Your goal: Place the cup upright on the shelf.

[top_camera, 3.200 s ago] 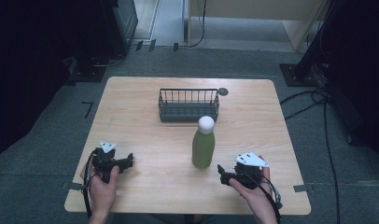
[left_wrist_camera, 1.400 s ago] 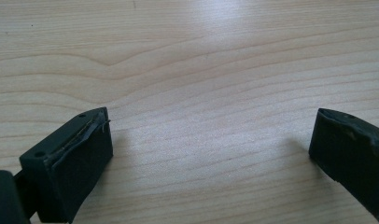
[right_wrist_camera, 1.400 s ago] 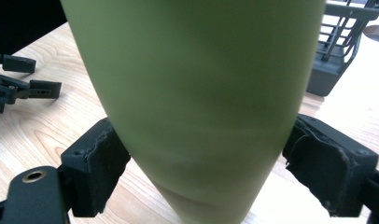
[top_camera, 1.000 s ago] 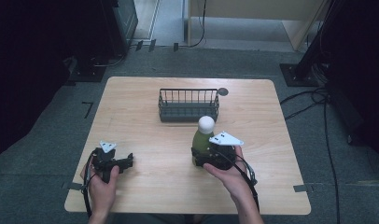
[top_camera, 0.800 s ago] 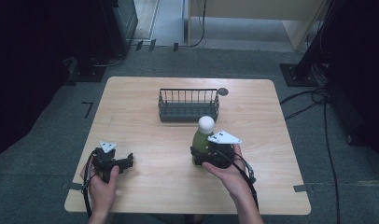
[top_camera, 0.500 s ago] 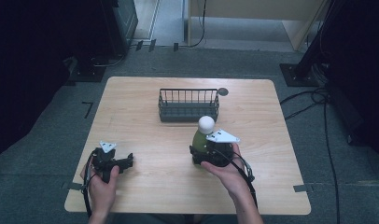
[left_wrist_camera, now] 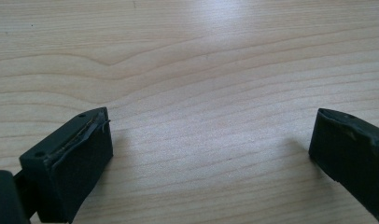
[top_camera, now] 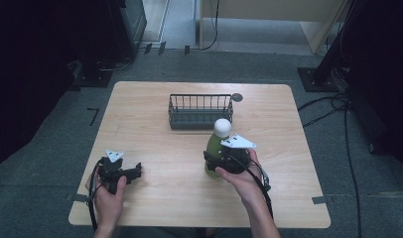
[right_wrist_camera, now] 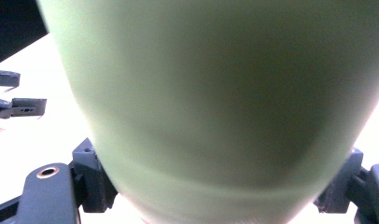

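Pale wooden desk point(top_camera: 155, 134) on grey floor, with a green bottle and wire basket.

Right gripper point(top_camera: 220, 161) has its jaws closed around the lower body of the upright green bottle point(top_camera: 215, 144), white cap on top, standing just in front of the dark wire basket point(top_camera: 199, 112). Left gripper point(top_camera: 125, 171) rests near the desk's front left, jaws spread wide over bare wood, holding nothing.
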